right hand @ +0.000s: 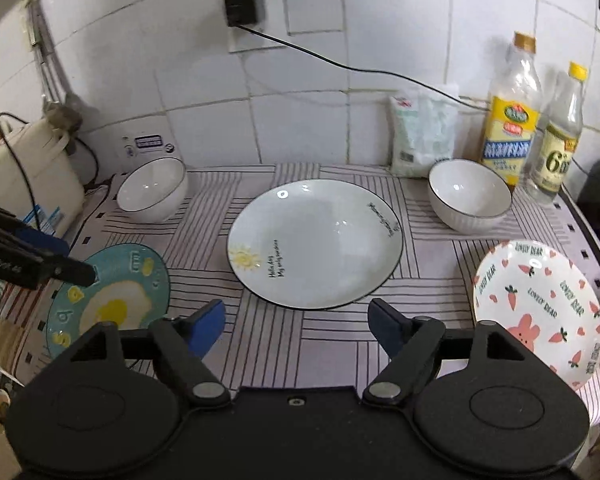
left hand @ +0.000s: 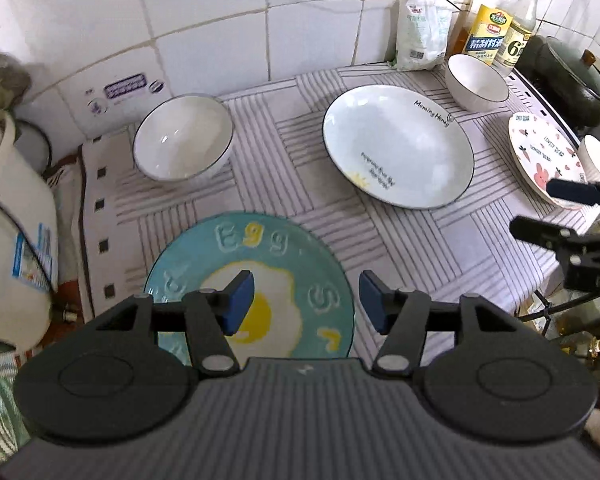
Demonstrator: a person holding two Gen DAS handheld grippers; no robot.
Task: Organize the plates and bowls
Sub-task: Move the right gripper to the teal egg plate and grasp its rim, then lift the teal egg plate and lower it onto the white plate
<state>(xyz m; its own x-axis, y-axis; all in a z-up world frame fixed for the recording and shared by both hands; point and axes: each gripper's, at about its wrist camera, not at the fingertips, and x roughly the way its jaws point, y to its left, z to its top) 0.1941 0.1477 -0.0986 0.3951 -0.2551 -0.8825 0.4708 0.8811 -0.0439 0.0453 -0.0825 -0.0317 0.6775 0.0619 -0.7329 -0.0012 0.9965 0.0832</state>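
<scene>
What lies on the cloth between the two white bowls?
The large white plate lies between the left bowl and the right bowl, clearest in the right wrist view.

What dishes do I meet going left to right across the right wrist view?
Egg plate → left white bowl → large white sun plate → right white bowl → rabbit-and-carrot plate.
</scene>
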